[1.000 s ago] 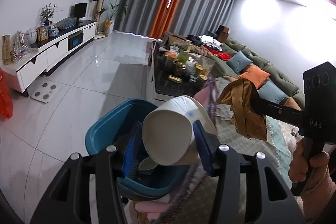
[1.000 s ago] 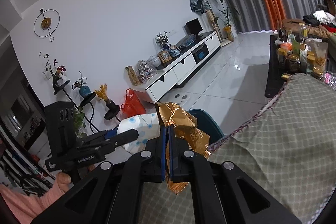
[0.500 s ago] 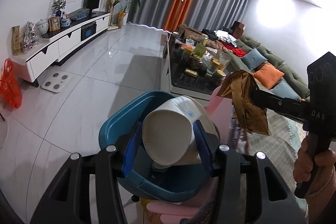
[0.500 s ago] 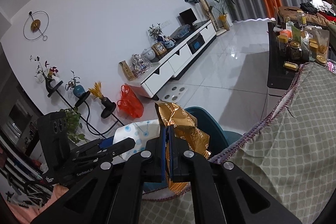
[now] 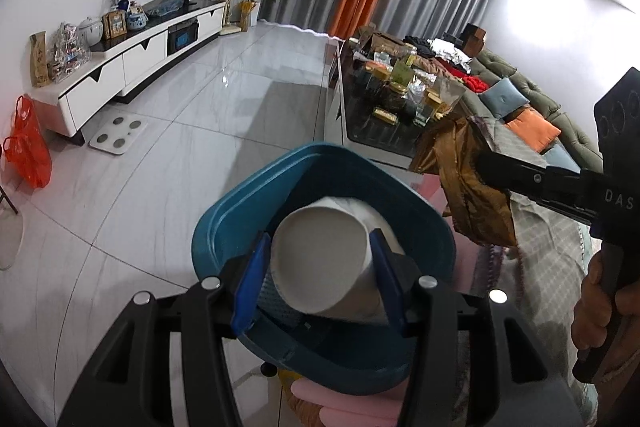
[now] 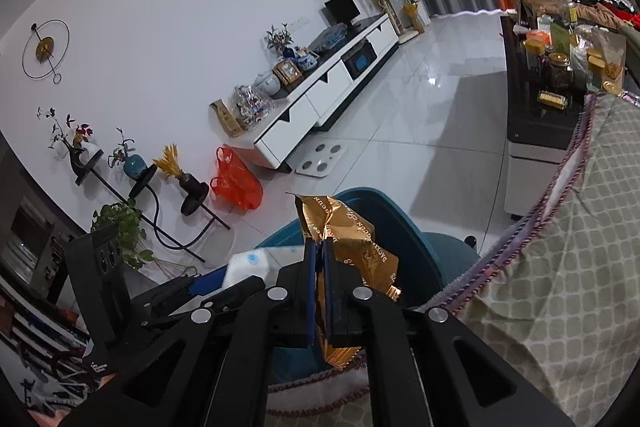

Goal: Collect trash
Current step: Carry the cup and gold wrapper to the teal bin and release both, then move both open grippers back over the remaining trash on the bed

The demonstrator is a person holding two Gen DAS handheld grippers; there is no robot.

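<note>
A white paper cup [image 5: 320, 259] with blue dots lies sideways, and my left gripper [image 5: 318, 241] is shut on it, held over the mouth of the teal trash bin [image 5: 224, 227]. My right gripper [image 6: 319, 247] grips a crumpled gold wrapper [image 6: 352, 231]; its jaws are starting to open with the wrapper still pinched between the pads. The wrapper hangs above the bin's [image 6: 404, 239] near rim. In the left wrist view the wrapper [image 5: 468, 187] dangles right of the bin from the right gripper [image 5: 480, 163], held by a hand [image 5: 596, 307]. The cup [image 6: 256, 263] shows at lower left in the right wrist view.
A checked tablecloth [image 6: 560, 267] with a purple fringe hangs right of the bin. Beyond it stands a dark coffee table [image 5: 380, 115] crowded with jars. An orange plastic bag [image 5: 28, 147], a white scale [image 5: 118, 133] and a white TV cabinet [image 5: 132, 59] stand across the tiled floor.
Both grippers have dropped toward the bin, which now looks larger and closer. The cup has moved from beside the rim to over the opening. The wrapper has come nearer the bin's edge.
</note>
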